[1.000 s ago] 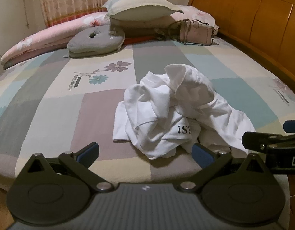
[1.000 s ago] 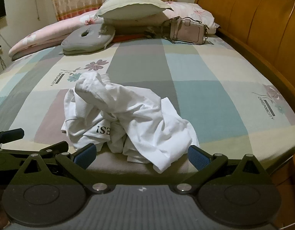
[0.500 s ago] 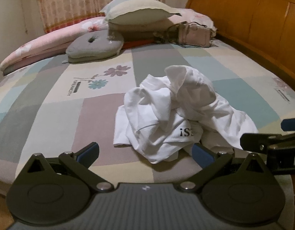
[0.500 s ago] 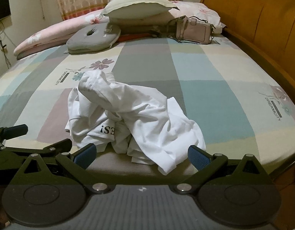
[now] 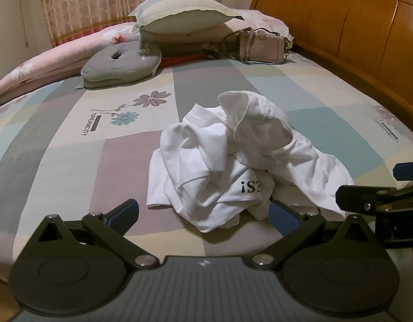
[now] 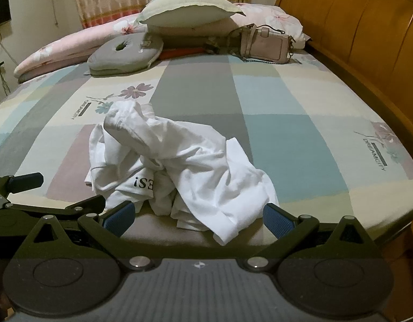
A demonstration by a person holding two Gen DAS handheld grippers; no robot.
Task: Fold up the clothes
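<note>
A crumpled white garment (image 5: 233, 158) lies heaped on the patchwork bed sheet (image 5: 72, 166), near the bed's front edge and well apart from the pink handbag (image 5: 262, 47) by the pillows. The left tongs (image 5: 203, 213) stand spread wide just before the heap, grasping nothing. The right tongs (image 6: 197, 216) are likewise released, with the garment's near hem lying between their blue pads (image 6: 277, 218).

Before you: crumpled white shirt (image 6: 176, 166) on patchwork bed (image 6: 287, 102); your right tool (image 6: 198, 217) spread wide before it; pink handbag (image 6: 266, 44) near pillows (image 6: 190, 13).
</note>
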